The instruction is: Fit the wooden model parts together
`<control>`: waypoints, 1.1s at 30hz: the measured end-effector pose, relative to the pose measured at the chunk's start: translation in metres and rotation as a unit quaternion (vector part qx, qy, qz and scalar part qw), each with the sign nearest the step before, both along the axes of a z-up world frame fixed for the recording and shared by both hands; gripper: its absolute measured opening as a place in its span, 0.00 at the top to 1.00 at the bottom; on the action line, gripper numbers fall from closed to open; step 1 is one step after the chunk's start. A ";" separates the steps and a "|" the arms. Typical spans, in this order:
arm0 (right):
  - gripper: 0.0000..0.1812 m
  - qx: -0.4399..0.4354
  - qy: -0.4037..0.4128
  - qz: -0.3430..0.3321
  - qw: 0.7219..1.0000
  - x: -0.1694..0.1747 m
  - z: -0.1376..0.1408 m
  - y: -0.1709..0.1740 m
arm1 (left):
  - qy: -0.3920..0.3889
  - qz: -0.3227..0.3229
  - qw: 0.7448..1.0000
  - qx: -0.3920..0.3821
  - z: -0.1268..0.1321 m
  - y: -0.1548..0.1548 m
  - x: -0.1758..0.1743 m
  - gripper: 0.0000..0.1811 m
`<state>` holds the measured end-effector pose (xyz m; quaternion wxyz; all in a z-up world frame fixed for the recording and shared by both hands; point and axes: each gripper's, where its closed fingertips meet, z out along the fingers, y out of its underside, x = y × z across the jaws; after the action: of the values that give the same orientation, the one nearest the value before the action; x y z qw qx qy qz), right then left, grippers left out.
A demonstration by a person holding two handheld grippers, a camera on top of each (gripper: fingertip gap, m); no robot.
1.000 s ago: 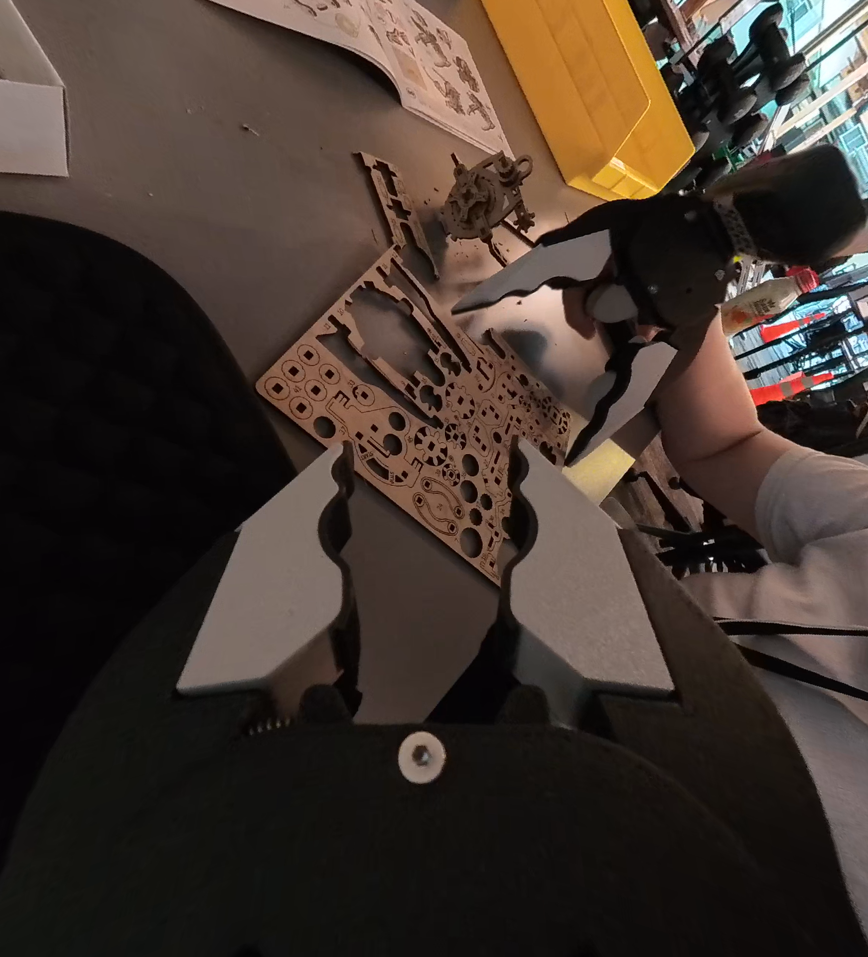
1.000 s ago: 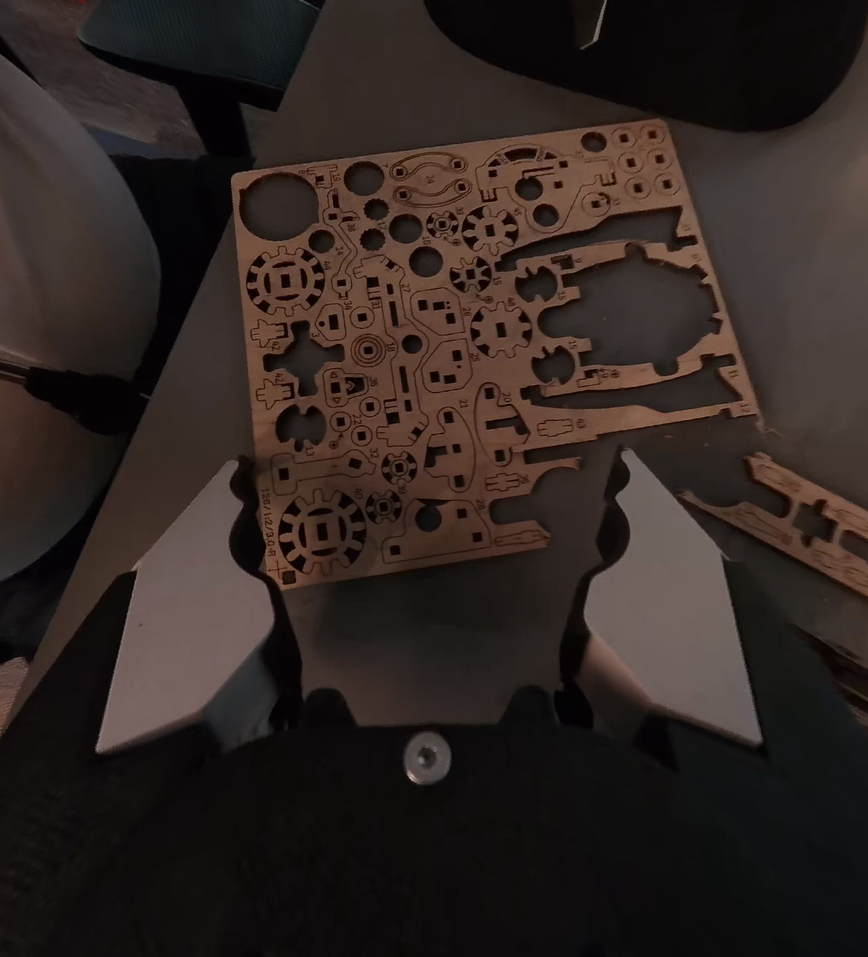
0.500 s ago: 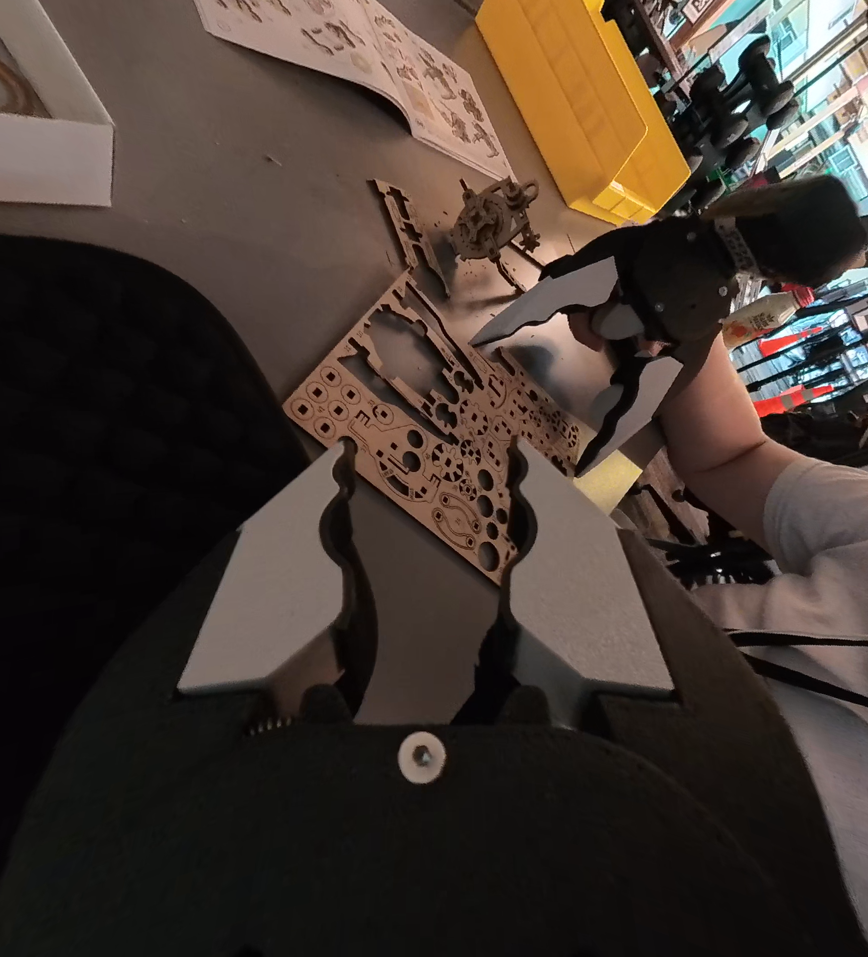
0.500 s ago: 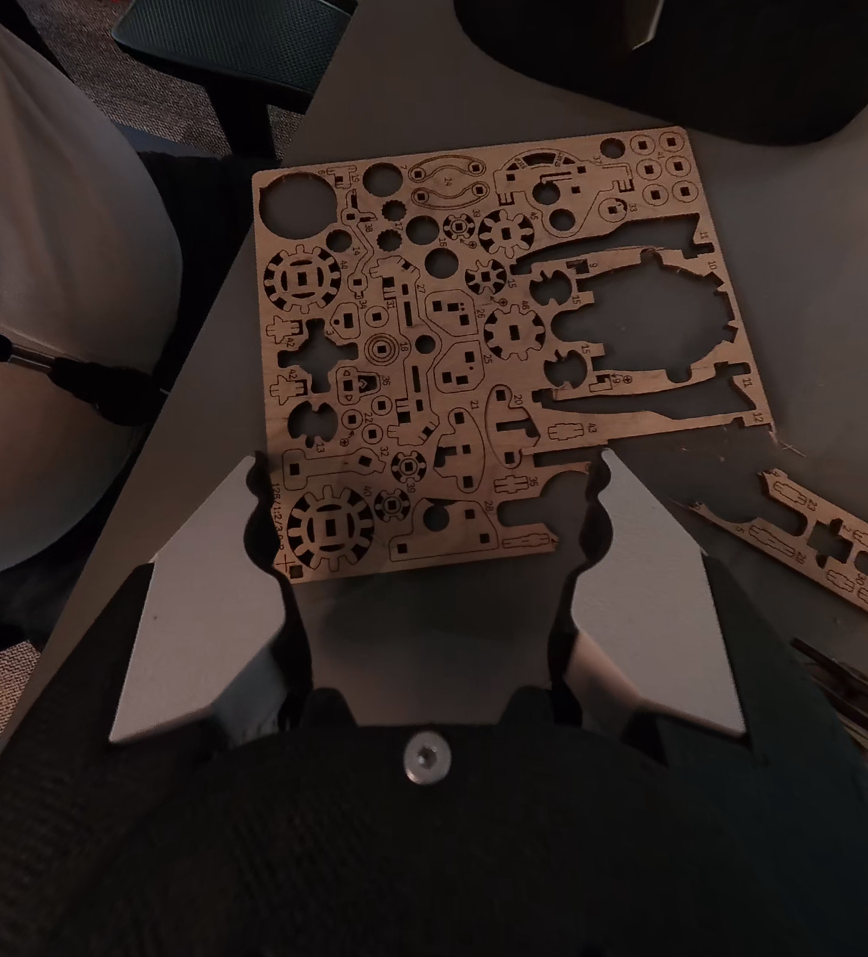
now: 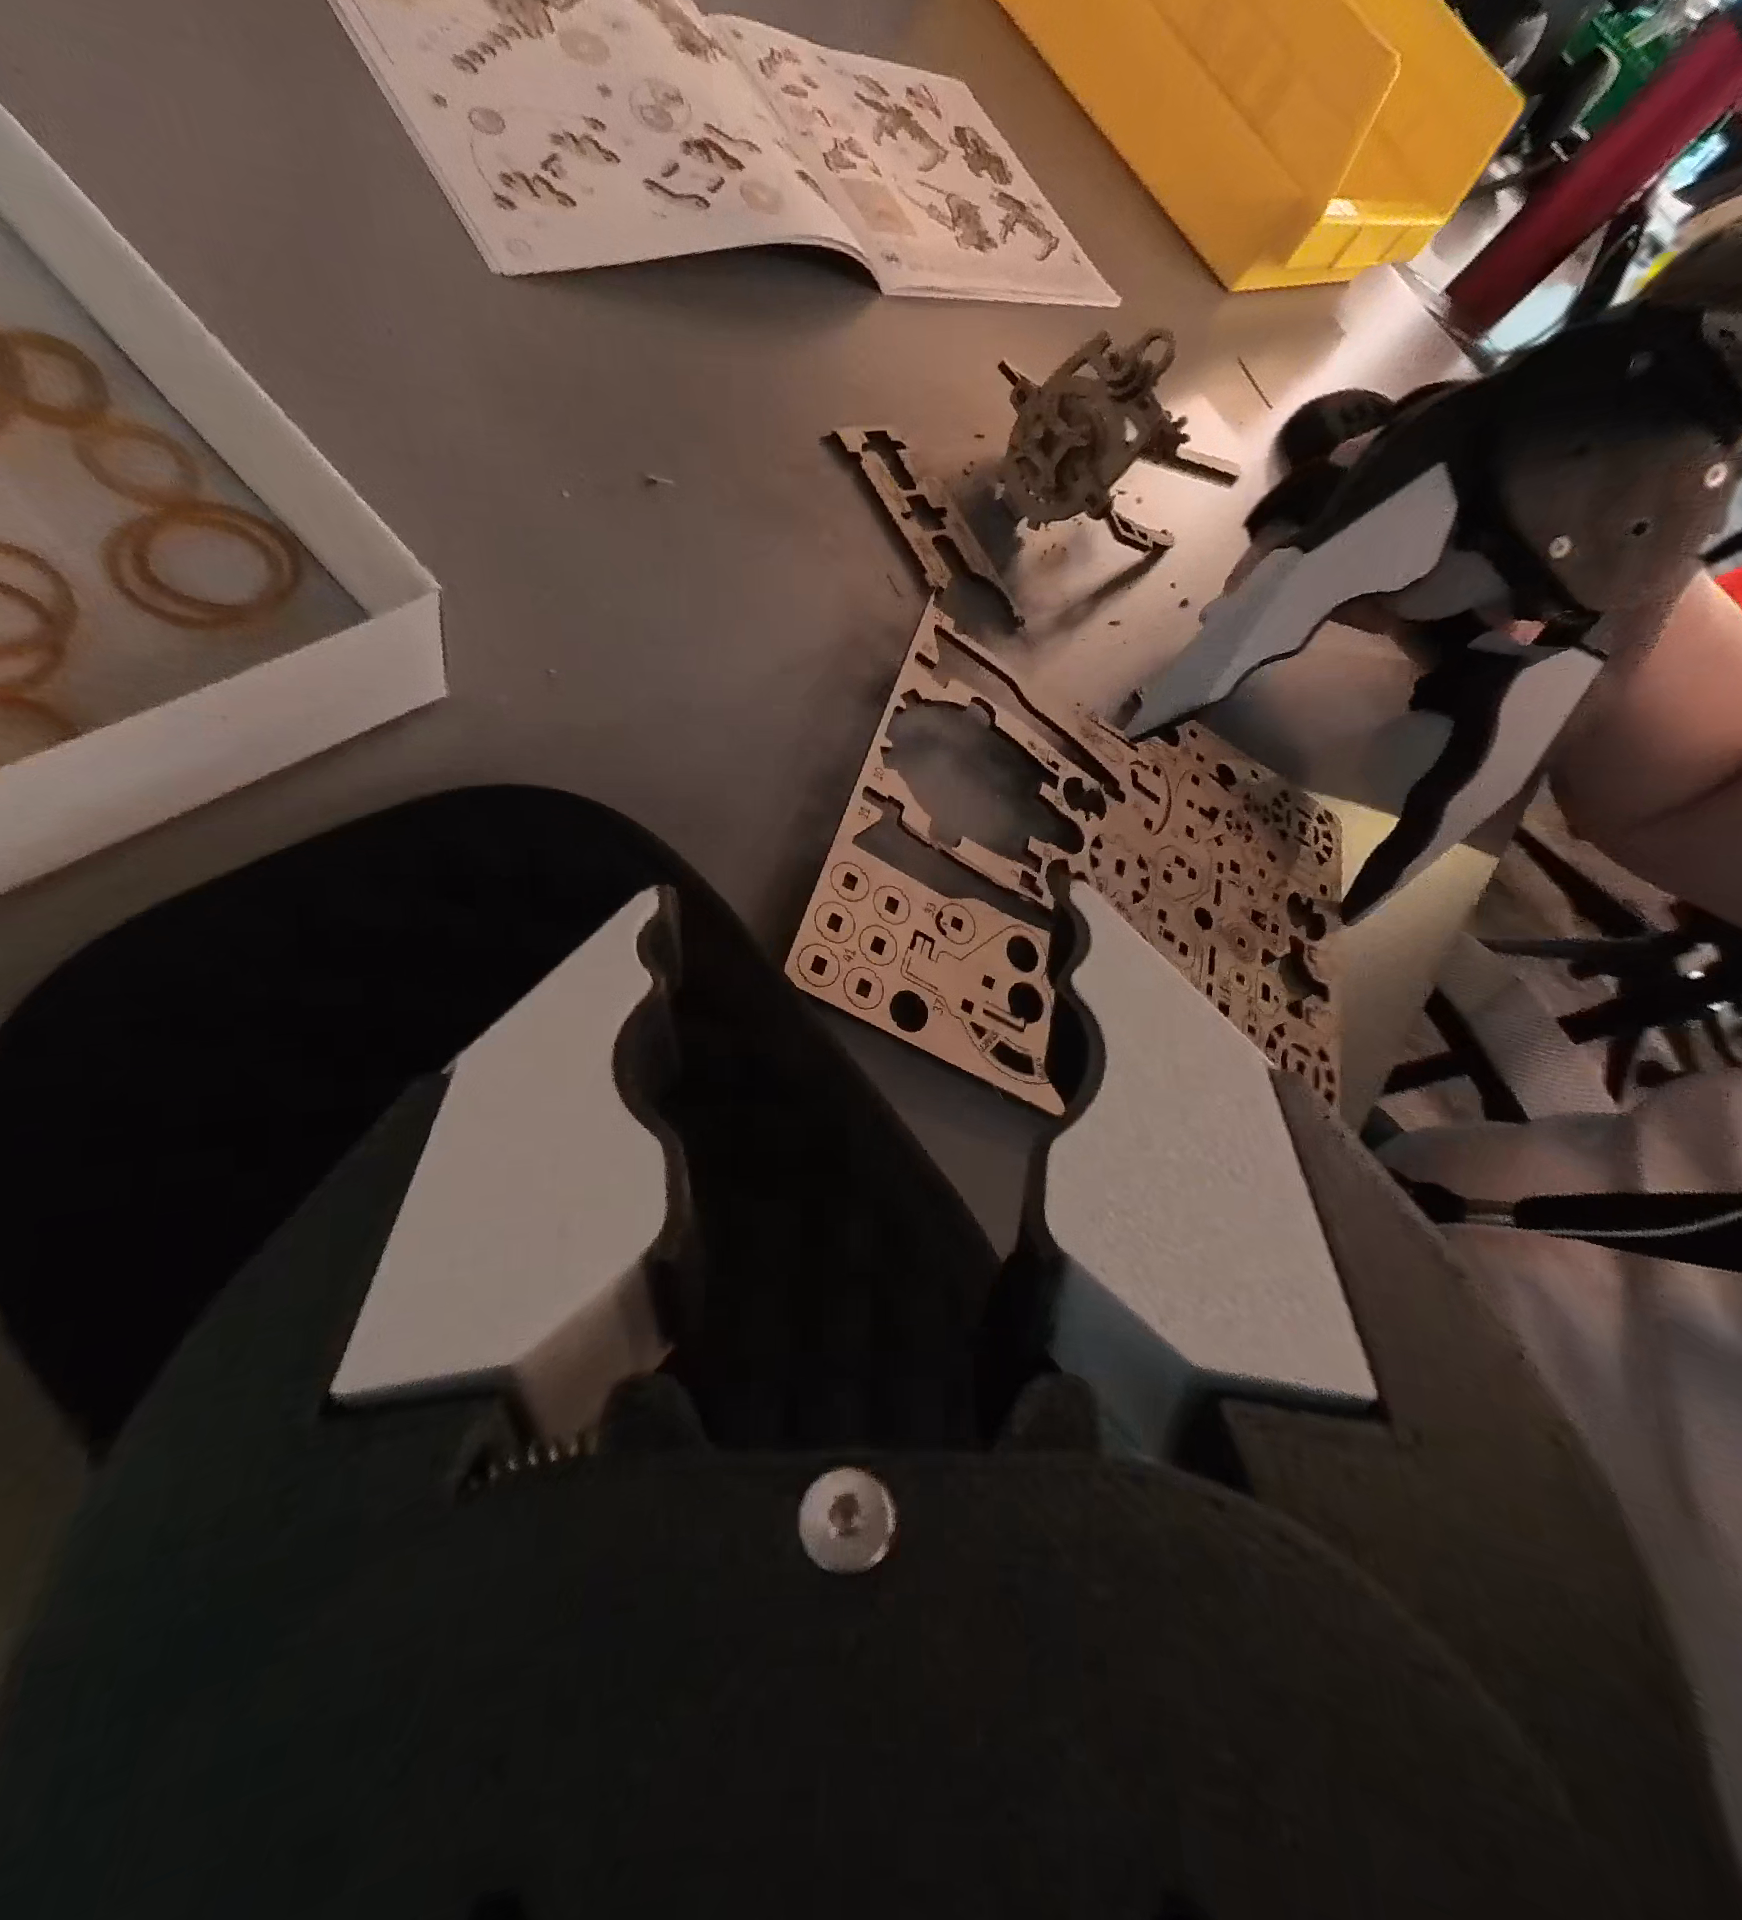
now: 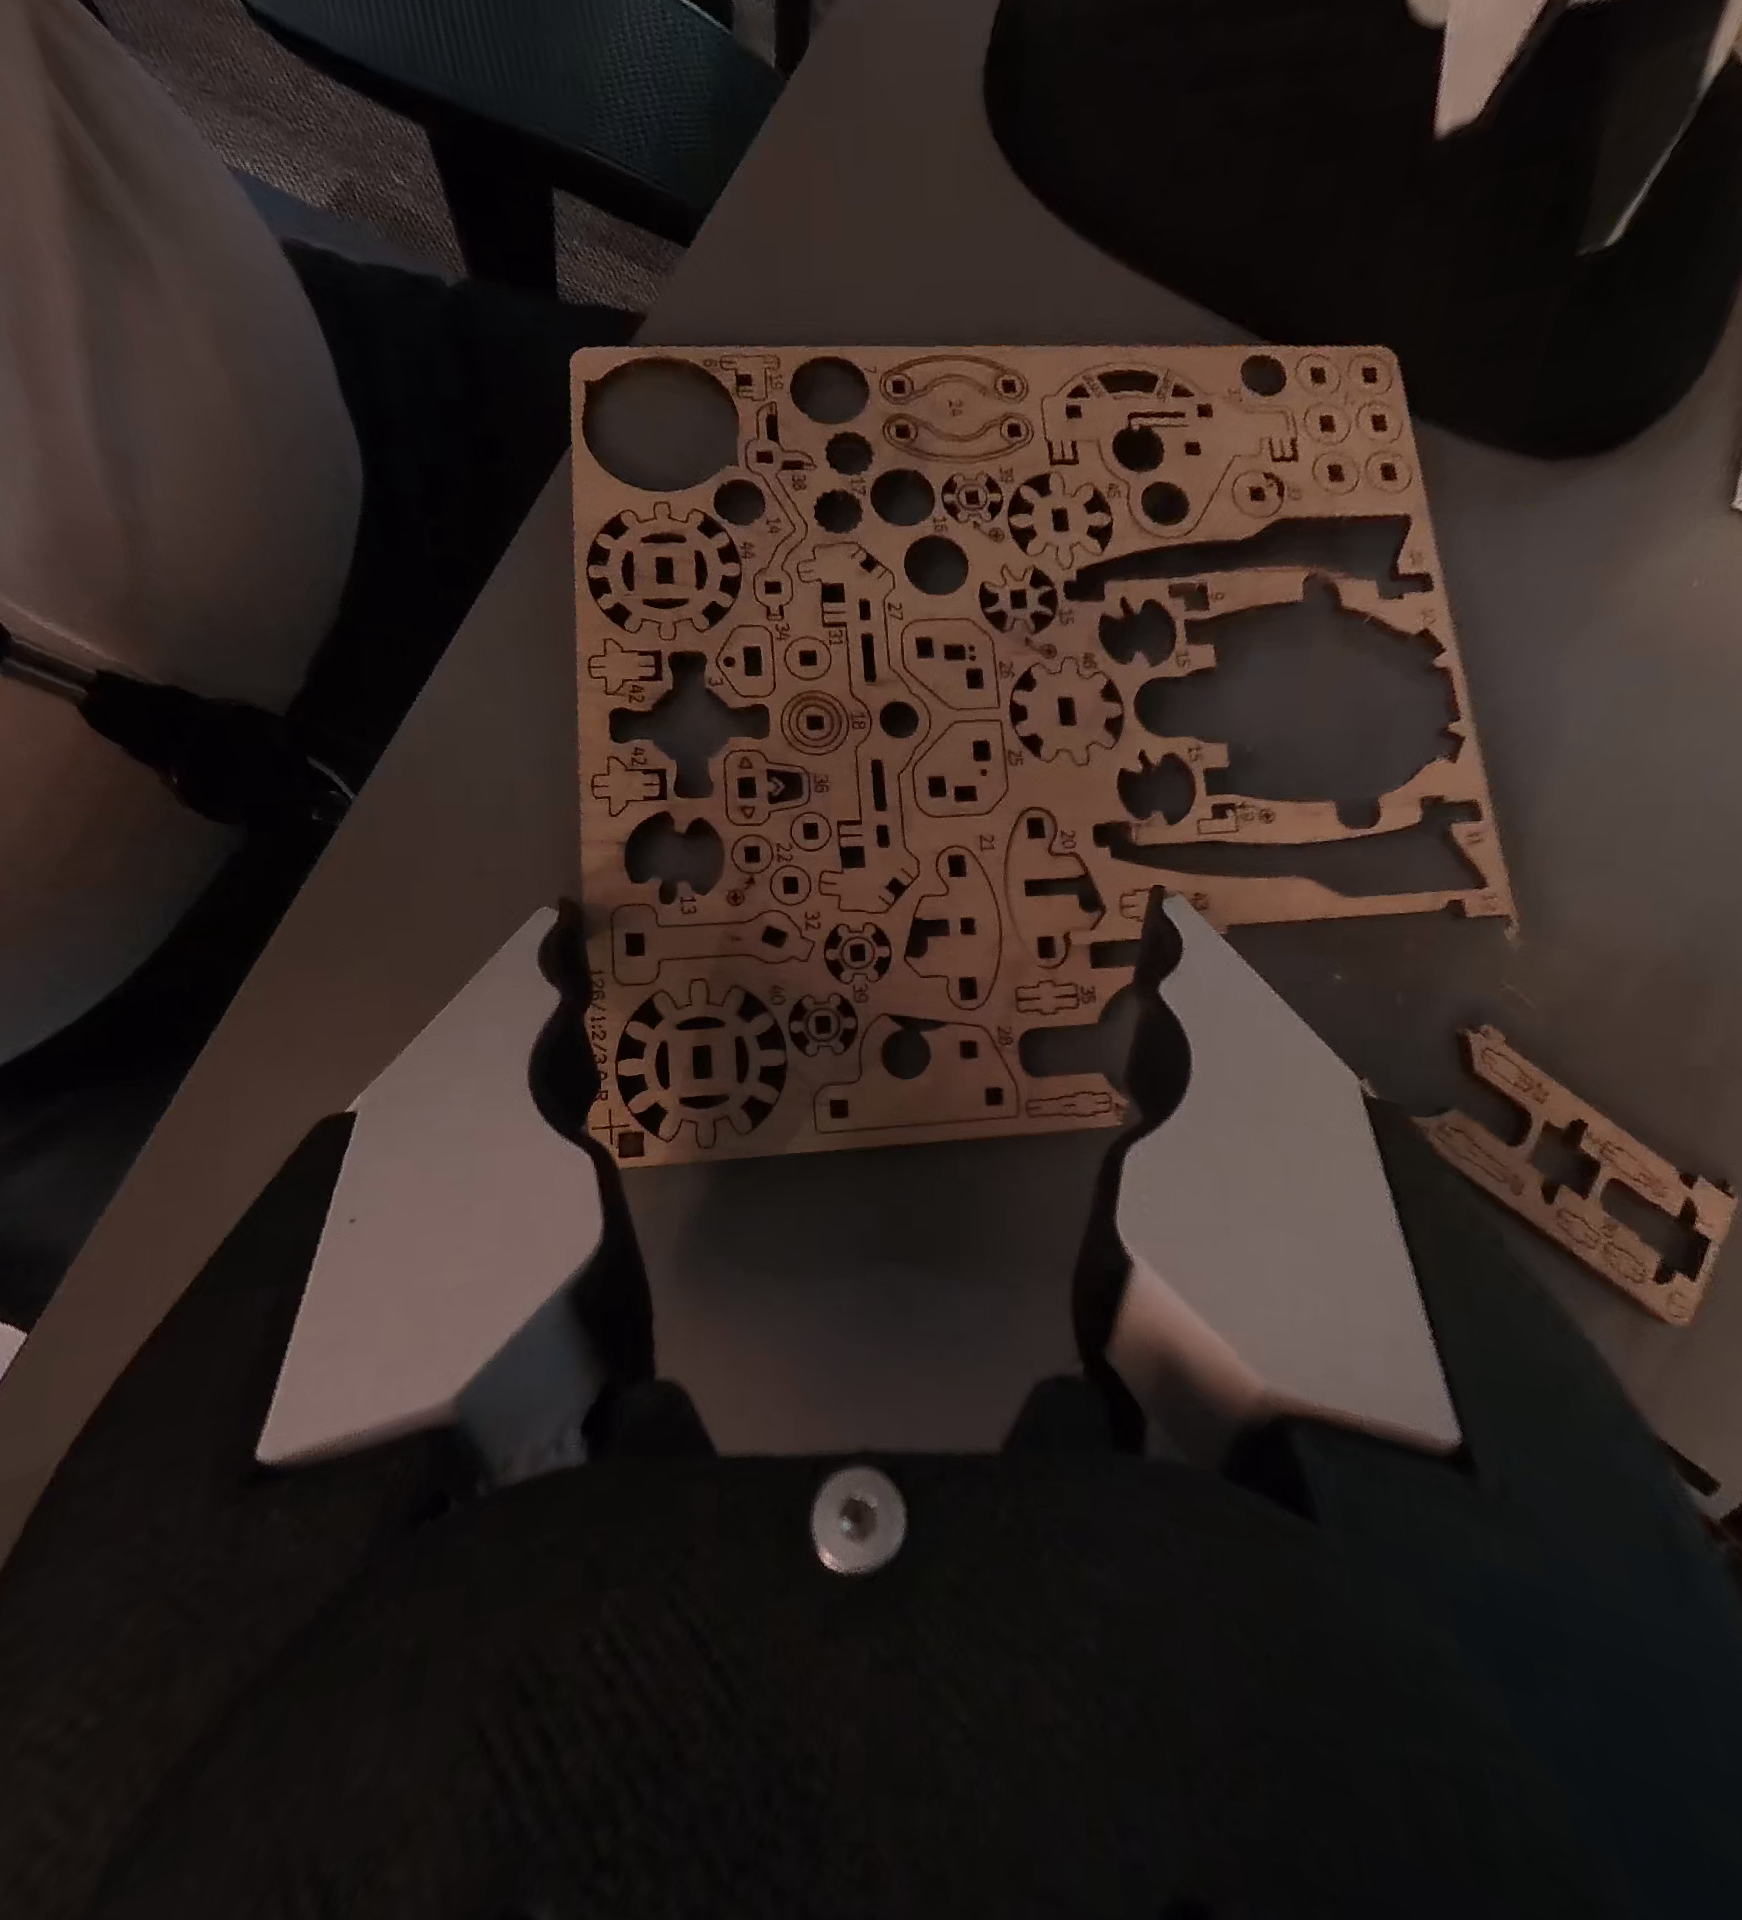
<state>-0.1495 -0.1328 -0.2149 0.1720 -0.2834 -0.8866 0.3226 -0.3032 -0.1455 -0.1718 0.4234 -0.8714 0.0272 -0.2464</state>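
A laser-cut wooden parts sheet [image 6: 1002,727] lies flat on the grey table; it also shows in the left wrist view [image 5: 960,935]. My right gripper [image 6: 862,914] is open and empty, hovering over the sheet's near edge; it shows in the left wrist view [image 5: 1251,821] above the sheet. My left gripper [image 5: 862,904] is open and empty, over a black mat beside the sheet. A half-built wooden model [image 5: 1085,436] stands beyond the sheet. A narrow broken-off wooden strip [image 6: 1584,1174] lies to the right of the sheet, and shows beside the model [image 5: 908,509].
A black mat [image 5: 327,1039] lies under my left gripper. A white tray [image 5: 223,707] with rubber bands is at the left. An open instruction booklet [image 5: 742,156] and a yellow bin [image 5: 1262,125] lie at the back. A person's arm [image 5: 1698,748] holds the right gripper.
My left gripper has drawn back and swung left, from over the sheet to over the black mat. My right gripper has moved forward over the sheet's near edge and narrowed slightly.
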 end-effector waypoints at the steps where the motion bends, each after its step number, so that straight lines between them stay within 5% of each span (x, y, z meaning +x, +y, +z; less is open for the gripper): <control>1: 0.42 -0.002 -0.002 -0.002 1.000 0.000 0.000 0.000 | -0.006 -0.007 1.000 -0.002 -0.002 0.000 0.001 0.61; 11: 0.40 -0.019 -0.008 -0.009 1.000 -0.001 -0.003 0.003 | 0.008 -0.102 0.995 -0.003 0.008 0.012 0.013 0.65; 28: 0.41 -0.022 -0.006 -0.005 1.000 -0.001 -0.004 0.003 | 0.096 -0.265 0.938 -0.203 -0.033 0.010 0.014 0.72; 33: 0.41 -0.023 -0.006 -0.004 1.000 -0.001 -0.003 0.001 | 0.060 -0.293 0.927 -0.227 -0.033 0.007 0.019 0.76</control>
<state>-0.1507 -0.1319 -0.2181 0.1611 -0.2931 -0.8786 0.3408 -0.2839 -0.1383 -0.2048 0.1206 -0.9108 0.2496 -0.3059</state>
